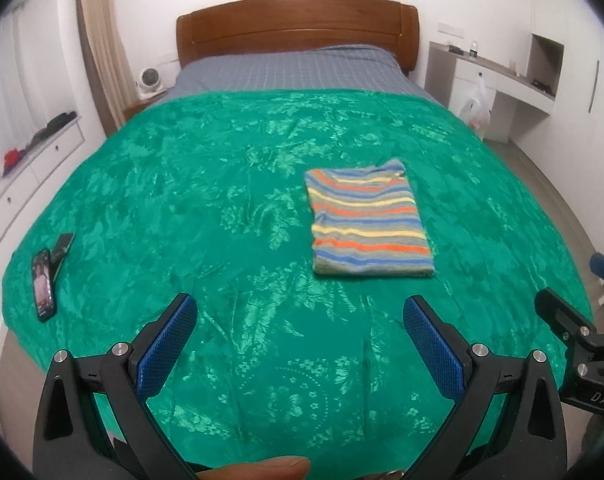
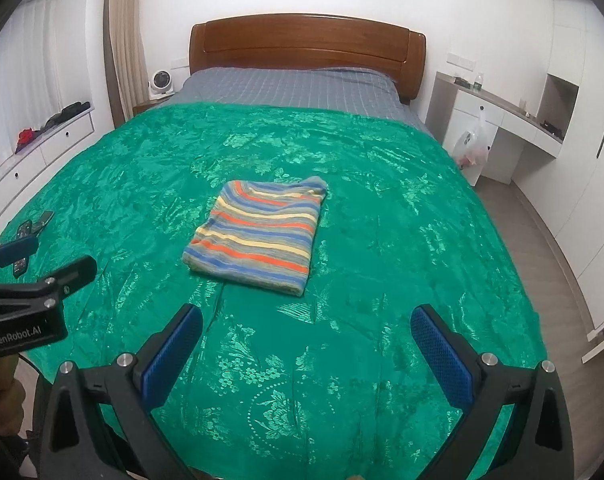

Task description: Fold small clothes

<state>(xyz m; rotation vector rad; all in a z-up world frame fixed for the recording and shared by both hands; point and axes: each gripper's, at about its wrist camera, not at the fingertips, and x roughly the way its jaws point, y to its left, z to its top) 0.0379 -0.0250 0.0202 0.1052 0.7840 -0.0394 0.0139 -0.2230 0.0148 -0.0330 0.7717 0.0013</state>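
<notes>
A striped garment [image 1: 368,220], in blue, orange, yellow and grey, lies folded into a neat rectangle on the green bedspread [image 1: 221,200]. It also shows in the right wrist view [image 2: 261,230], near the middle of the bedspread [image 2: 402,240]. My left gripper [image 1: 299,320] is open and empty, held above the bed's near edge, short of the garment and to its left. My right gripper [image 2: 306,328] is open and empty, also above the near edge, short of the garment. Each gripper shows at the side of the other's view, the right one [image 1: 570,320] and the left one [image 2: 37,272].
Two phones [image 1: 45,280] lie at the bedspread's left edge, also seen in the right wrist view [image 2: 29,228]. A wooden headboard [image 1: 297,28] stands at the far end. White drawers [image 1: 29,168] run along the left. A desk with a plastic bag [image 1: 478,108] is at the right.
</notes>
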